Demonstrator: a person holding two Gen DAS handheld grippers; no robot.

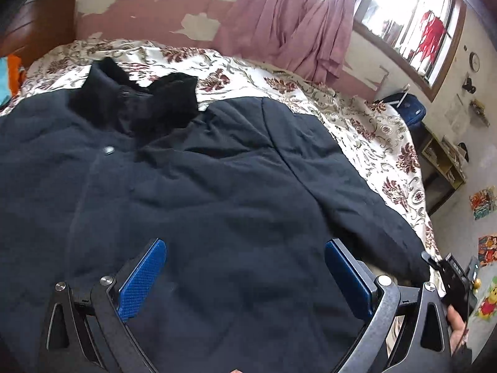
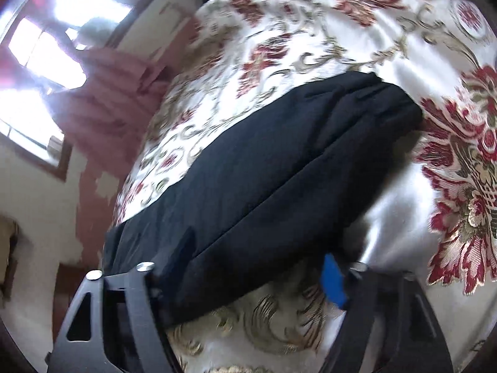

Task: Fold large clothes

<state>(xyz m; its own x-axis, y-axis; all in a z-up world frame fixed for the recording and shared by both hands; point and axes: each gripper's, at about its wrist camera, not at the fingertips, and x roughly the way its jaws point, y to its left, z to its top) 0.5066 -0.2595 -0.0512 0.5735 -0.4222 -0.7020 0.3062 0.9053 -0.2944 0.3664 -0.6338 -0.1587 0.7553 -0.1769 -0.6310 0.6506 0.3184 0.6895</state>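
1. One dark navy padded jacket (image 1: 192, 180) lies spread flat, front side up, on a bed covered by a white bedspread (image 1: 357, 115) with a red and gold floral pattern; its black fleecy collar (image 1: 136, 96) points toward the far wall.
2. Left hand-held gripper (image 1: 245, 276): open, its two blue-padded fingers (image 1: 141, 283) standing wide apart above the lower body of the jacket, with nothing clamped between them.
3. Pink curtain (image 1: 295, 25) hangs bunched beside a bright window (image 1: 407, 28) on the far wall, right of the collar.
4. Jacket sleeve (image 2: 279, 161), seen in the right wrist view, stretches diagonally over the bedspread, its cuff end toward the upper right.
5. Right hand-held gripper (image 2: 248, 276): partly open at the near end of the sleeve. The left finger (image 2: 149, 283) is against the sleeve's edge and the blue pad (image 2: 334, 279) of the other is beside the fabric. Motion blur hides whether the pads press on the cloth, so a grip cannot be confirmed.
6. A person's hand (image 1: 456, 329) shows at the right edge of the left wrist view, holding the right gripper's black body.
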